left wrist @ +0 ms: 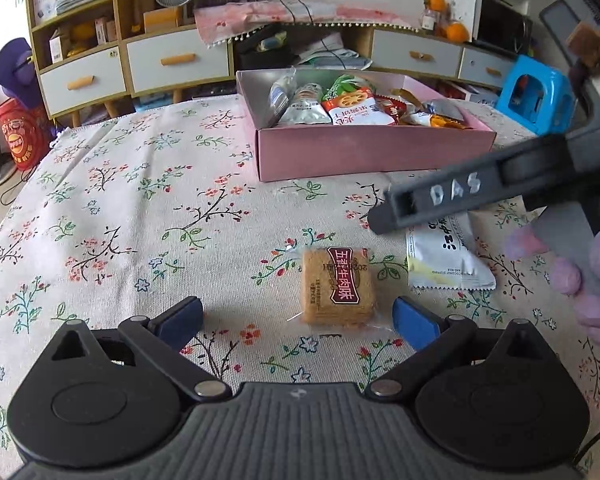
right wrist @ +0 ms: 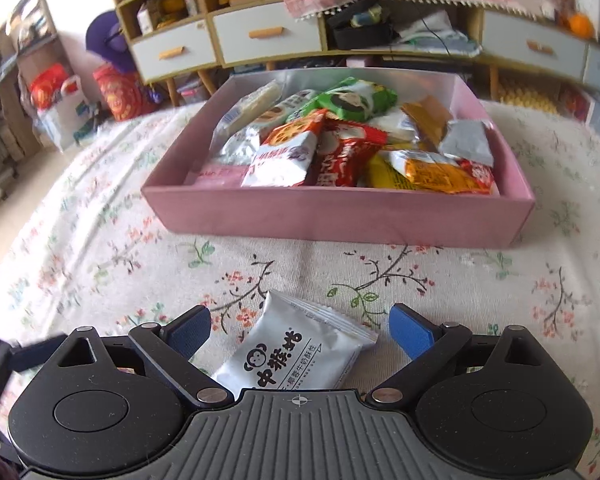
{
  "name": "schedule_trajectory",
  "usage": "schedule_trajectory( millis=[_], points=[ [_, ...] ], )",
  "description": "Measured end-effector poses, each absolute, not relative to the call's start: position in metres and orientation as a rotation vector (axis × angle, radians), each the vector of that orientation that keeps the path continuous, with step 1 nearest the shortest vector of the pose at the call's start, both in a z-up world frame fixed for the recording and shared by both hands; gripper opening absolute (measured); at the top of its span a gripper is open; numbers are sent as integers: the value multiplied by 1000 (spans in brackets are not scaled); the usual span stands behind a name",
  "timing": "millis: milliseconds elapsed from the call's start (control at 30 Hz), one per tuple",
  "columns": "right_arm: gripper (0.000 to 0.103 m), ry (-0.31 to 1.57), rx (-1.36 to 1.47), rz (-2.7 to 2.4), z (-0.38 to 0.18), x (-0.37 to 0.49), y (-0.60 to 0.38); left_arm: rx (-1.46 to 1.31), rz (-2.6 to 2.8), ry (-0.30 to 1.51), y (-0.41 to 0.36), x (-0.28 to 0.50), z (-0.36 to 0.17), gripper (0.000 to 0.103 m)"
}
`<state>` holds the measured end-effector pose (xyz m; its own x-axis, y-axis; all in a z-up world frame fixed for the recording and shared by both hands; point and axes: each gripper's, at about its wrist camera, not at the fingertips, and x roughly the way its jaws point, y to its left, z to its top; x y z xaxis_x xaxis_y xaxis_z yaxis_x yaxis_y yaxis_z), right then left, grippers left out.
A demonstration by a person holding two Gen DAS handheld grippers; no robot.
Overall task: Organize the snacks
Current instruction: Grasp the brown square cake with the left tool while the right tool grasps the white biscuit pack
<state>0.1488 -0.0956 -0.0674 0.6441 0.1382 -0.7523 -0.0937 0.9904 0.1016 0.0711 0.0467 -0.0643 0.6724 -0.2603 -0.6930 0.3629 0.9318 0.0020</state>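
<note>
Both jaws apart: left gripper (left wrist: 298, 314) at beef biscuit pack (left wrist: 337, 286), right gripper (right wrist: 300, 330) over white snack packet (right wrist: 296, 354); pink box (right wrist: 340, 216) of snacks beyond, mid-tabletop (left wrist: 140, 220).

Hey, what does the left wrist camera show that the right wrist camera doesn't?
Only the left wrist view shows the brown biscuit pack lying between the open left gripper, plus the right gripper's arm seen from outside. Only the right wrist view shows the open right gripper straddling the white packet. Both show that white packet and the pink box full of snacks.
</note>
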Motion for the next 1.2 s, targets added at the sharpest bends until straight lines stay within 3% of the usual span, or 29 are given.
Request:
schedule_trajectory(
  millis=[633, 833, 1200],
  points=[
    [103, 786, -96, 275, -79, 101, -151, 142, -346, 730, 47, 68, -65, 100],
    [103, 796, -99, 274, -78, 104, -147, 137, -344, 729, 43, 68, -62, 87],
    [103, 870, -110, 275, -74, 117, -141, 106, -335, 764, 39, 74, -55, 52]
  ],
)
